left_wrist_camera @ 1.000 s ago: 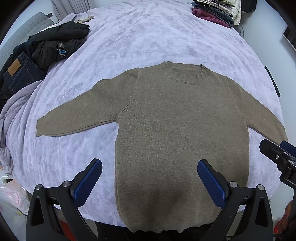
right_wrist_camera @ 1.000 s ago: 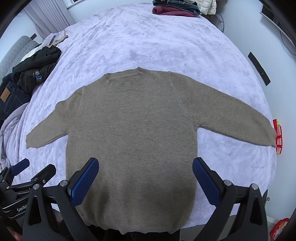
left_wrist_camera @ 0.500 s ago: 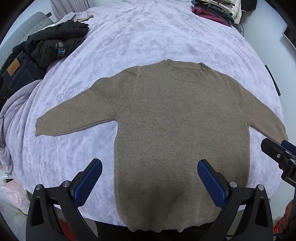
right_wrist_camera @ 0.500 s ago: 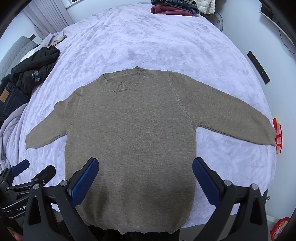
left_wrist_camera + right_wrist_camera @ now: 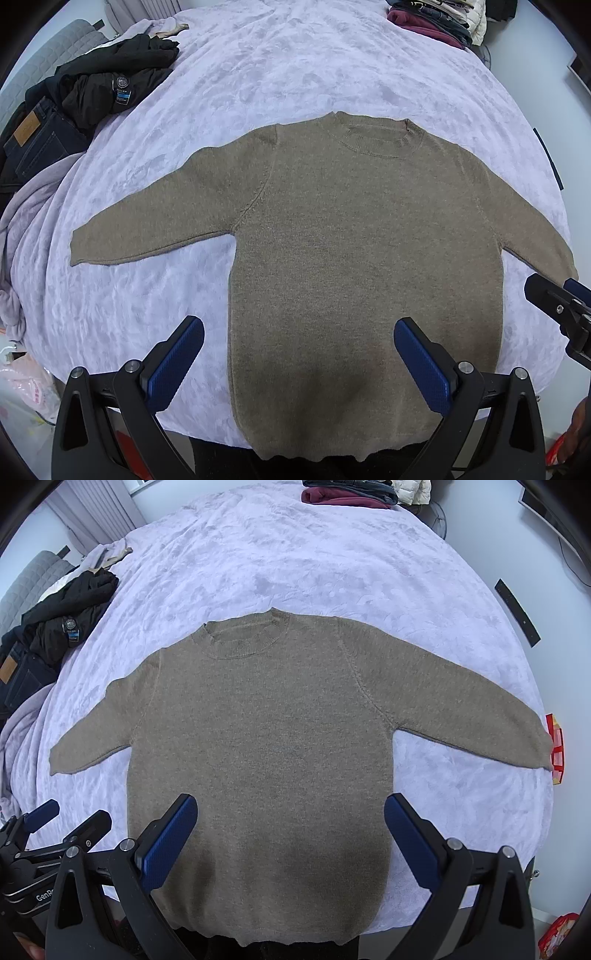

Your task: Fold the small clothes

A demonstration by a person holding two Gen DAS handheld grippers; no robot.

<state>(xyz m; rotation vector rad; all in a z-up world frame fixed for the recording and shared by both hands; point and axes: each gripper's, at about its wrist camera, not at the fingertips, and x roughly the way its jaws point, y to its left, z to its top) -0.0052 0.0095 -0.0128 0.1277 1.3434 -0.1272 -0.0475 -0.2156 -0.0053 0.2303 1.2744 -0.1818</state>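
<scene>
The sweater [image 5: 365, 258] lay flat and face-up on the bed [image 5: 295, 74], sleeves spread, hem at the near edge. Both tools — left [image 5: 299, 362] and right [image 5: 290, 836] — hung wide open above the hem, holding nothing. Soft, limp knit, likely to sag and stretch — best pinched at a cuff or shoulder seam.

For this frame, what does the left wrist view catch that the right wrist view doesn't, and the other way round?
Only the left wrist view shows the pink plastic bag at the bed's lower left. Only the right wrist view shows the red packaging past the sweater's right cuff. Both share the brown sweater spread flat on the lavender bedspread, the black jacket, and both grippers, left and right, open.
</scene>
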